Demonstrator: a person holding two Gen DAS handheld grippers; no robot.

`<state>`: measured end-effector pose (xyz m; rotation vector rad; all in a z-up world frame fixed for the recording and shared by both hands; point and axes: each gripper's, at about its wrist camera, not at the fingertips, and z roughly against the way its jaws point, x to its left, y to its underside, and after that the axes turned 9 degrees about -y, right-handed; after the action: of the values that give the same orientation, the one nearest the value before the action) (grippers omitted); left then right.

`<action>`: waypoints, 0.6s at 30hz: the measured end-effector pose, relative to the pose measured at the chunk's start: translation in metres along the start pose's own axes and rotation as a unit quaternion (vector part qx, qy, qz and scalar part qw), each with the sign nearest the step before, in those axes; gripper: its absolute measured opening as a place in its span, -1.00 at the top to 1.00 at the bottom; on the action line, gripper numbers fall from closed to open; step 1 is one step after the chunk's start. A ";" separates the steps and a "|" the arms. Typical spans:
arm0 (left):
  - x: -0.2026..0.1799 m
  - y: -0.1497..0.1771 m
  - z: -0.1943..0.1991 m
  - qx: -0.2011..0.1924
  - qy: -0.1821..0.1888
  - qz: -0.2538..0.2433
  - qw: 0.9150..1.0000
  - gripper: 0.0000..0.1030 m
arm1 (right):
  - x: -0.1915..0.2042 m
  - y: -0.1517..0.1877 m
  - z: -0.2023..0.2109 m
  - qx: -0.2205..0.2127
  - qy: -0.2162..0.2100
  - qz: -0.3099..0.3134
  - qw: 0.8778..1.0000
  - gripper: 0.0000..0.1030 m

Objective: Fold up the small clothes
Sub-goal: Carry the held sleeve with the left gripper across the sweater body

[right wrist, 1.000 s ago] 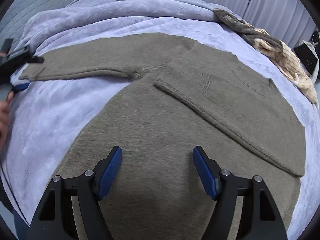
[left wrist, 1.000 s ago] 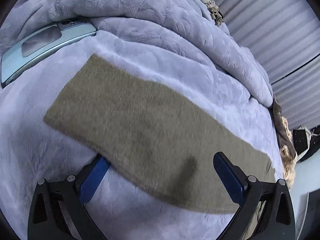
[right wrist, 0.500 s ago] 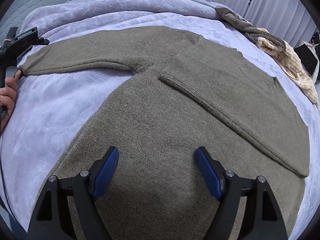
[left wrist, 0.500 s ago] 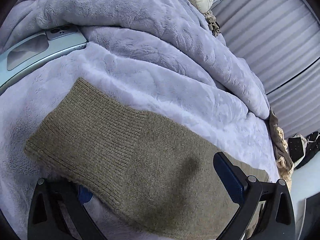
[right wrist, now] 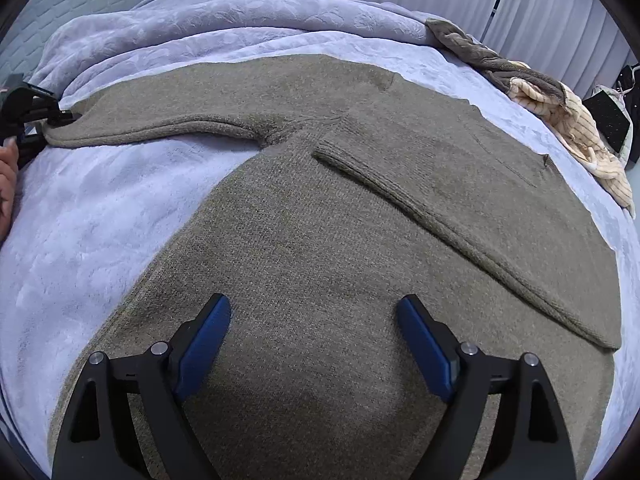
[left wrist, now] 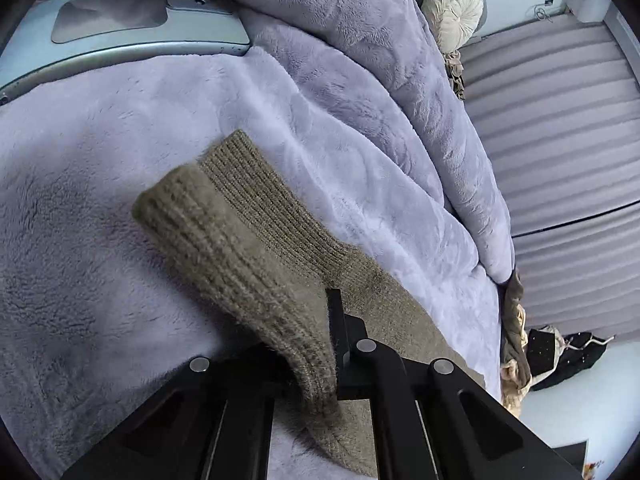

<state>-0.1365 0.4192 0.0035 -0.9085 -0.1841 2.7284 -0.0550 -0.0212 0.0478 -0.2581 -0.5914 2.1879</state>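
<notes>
A bed under a plush lilac blanket [right wrist: 100,216], with an olive knit sweater [right wrist: 320,240] spread across it for folding.

At the far left of the right wrist view, the left gripper [right wrist: 24,114] sits at the end of the outstretched sleeve; the left wrist view shows the left gripper [left wrist: 334,344] with its jaws closed tight on the ribbed cuff [left wrist: 224,216], which bunches up between them. At the centre, the sweater's body lies flat, its other sleeve [right wrist: 460,216] already folded diagonally across it. At the lower centre, the right gripper [right wrist: 314,344] hovers over the hem with jaws wide apart, holding nothing. To the upper right, other clothes [right wrist: 560,116] lie heaped at the bed's edge. The risk: the pinch takes only a little of the cuff, so the soft knit may slip free, or a pull may drag the unpinned body askew.
</notes>
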 end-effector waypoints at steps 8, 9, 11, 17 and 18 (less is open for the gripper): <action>-0.063 0.020 0.031 -0.037 -0.049 -0.098 0.993 0.87 | -0.002 -0.007 0.003 0.019 -0.008 -0.002 1.000 -0.72; -0.070 0.023 0.033 -0.042 -0.057 -0.110 0.991 0.87 | -0.003 -0.009 0.006 0.021 -0.009 -0.002 1.000 -0.72; -0.087 0.030 0.037 -0.051 -0.067 -0.136 0.987 0.87 | -0.006 -0.011 0.013 0.016 -0.001 0.000 1.000 -0.72; -0.137 0.064 0.040 -0.064 -0.103 -0.212 0.970 0.87 | -0.044 -0.009 0.031 0.007 0.018 -0.039 0.999 -0.72; -0.145 0.070 0.039 -0.064 -0.109 -0.225 0.966 0.87 | -0.054 -0.007 0.034 0.006 0.020 -0.051 0.998 -0.72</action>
<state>-0.0629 0.3096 0.1030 -0.5110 -0.5439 2.3989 -0.0292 -0.0705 0.0795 -0.2601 -0.5565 2.0835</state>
